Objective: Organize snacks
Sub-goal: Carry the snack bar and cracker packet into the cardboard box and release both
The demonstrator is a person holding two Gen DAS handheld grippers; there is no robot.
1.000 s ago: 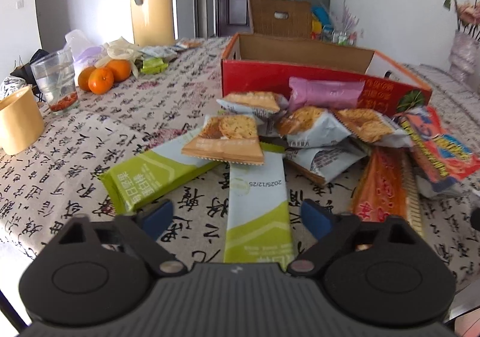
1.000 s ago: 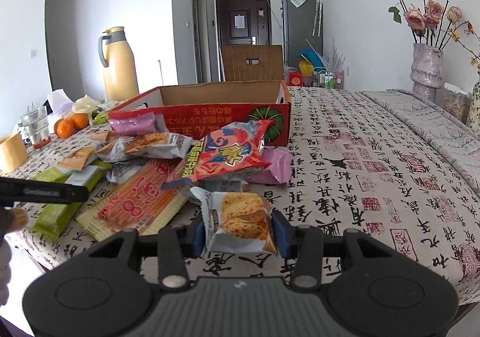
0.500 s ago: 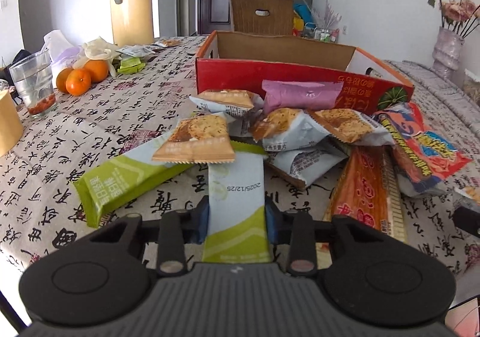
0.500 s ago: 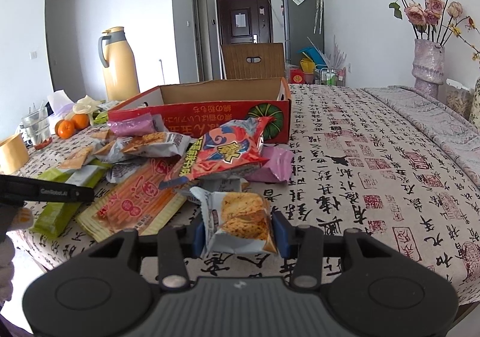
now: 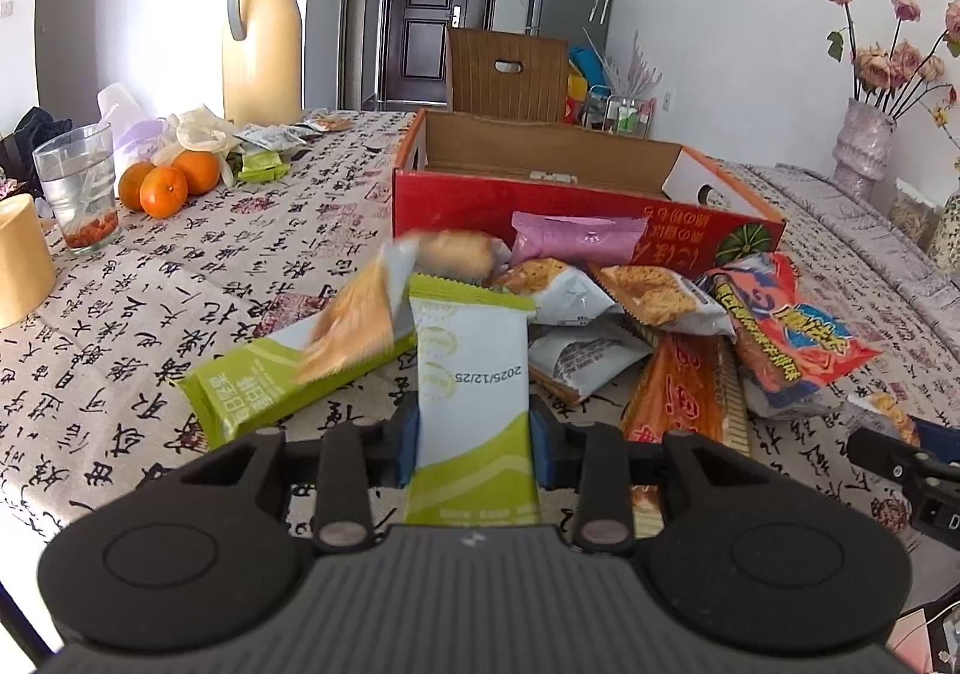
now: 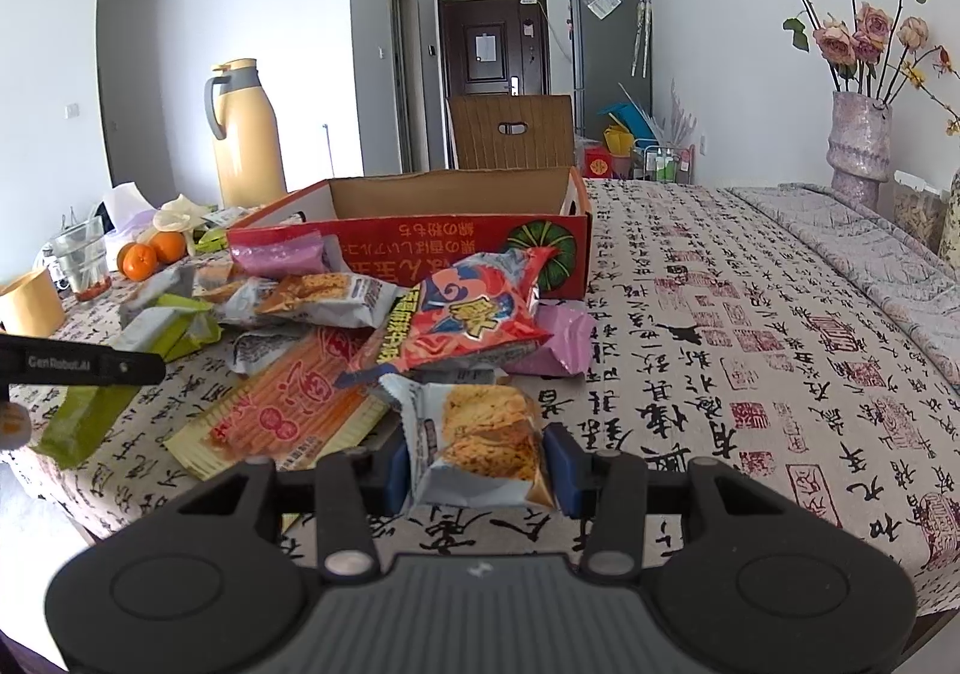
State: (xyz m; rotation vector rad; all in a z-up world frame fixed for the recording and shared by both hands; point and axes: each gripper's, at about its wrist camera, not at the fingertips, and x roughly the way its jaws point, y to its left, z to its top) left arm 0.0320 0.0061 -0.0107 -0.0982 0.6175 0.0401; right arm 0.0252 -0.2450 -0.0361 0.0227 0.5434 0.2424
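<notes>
My left gripper [image 5: 473, 449] is shut on a white-and-green snack bar [image 5: 471, 380] and holds it lifted, far end raised off the cloth. A cracker packet [image 5: 354, 323] is blurred as it slides off that bar onto a second green bar [image 5: 258, 383]. My right gripper [image 6: 480, 467] is shut on a silver cracker packet [image 6: 486, 443] near the table's front edge. Behind lies a pile of snacks: cracker packets [image 5: 648, 296], a red-orange chip bag [image 6: 474, 317], an orange stick pack [image 6: 288, 410], pink packets [image 5: 576, 239]. An open red cardboard box [image 5: 576, 206] stands behind the pile.
At the left stand a glass [image 5: 78, 188], oranges [image 5: 162, 185], a yellow cup [image 5: 21, 260] and a tall yellow thermos [image 5: 261, 38]. A vase of dried roses [image 6: 858, 140] sits at the far right. The patterned cloth [image 6: 750, 326] right of the box bears nothing.
The left gripper closed on the white-and-green bar and raised it. The cracker packet lying on the bar is tipping off to the left. The right gripper kept still with its packet.
</notes>
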